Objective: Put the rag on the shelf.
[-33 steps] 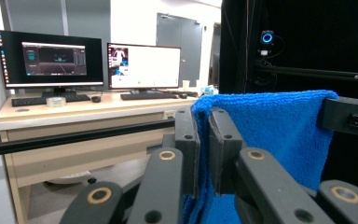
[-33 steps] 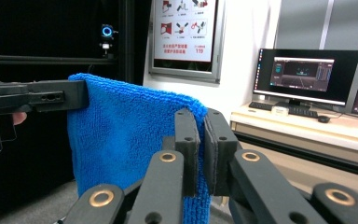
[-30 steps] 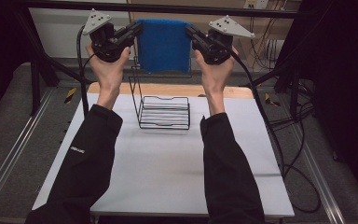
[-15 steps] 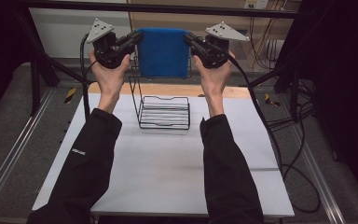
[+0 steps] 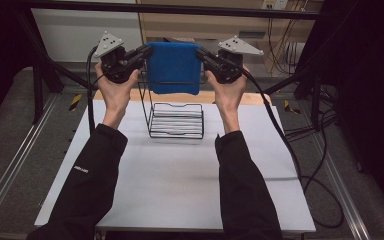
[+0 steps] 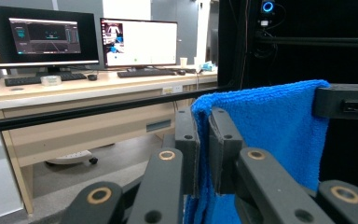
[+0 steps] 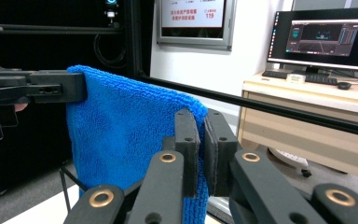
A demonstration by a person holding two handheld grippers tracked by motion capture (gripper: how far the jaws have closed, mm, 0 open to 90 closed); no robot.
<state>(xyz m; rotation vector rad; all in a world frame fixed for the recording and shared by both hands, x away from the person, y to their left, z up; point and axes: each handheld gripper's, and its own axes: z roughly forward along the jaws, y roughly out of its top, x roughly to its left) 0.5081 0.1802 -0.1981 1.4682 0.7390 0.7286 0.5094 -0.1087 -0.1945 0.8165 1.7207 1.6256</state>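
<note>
Cloth (image 5: 173, 67): blue terry towel, soft and limp, light, hanging as a flat sheet between the left hand-held gripper (image 5: 142, 51) and the right hand-held gripper (image 5: 201, 54). Each pinches one top corner, jaws pressed together on the fabric. Judgement: no stiffness of its own, so it keeps shape only while both corners stay stretched apart; nap looks grippy, slip unlikely; nothing fragile. Top corners are the sensible hold, as now.

Wire rack (image 5: 176, 120) stands on the tabletop (image 5: 180, 185) below the two grippers, its upright frame rising behind the cloth's lower edge; whether they touch I cannot tell.

High view gives the whole spread, the rack beneath, both forearms. Left gripper view shows the pinch close up, cloth (image 6: 270, 126) bunched between the pads, plus the other gripper's jaw at the far corner. Right gripper view shows the same from the opposite side, cloth (image 7: 121, 140) hanging straight down.
</note>
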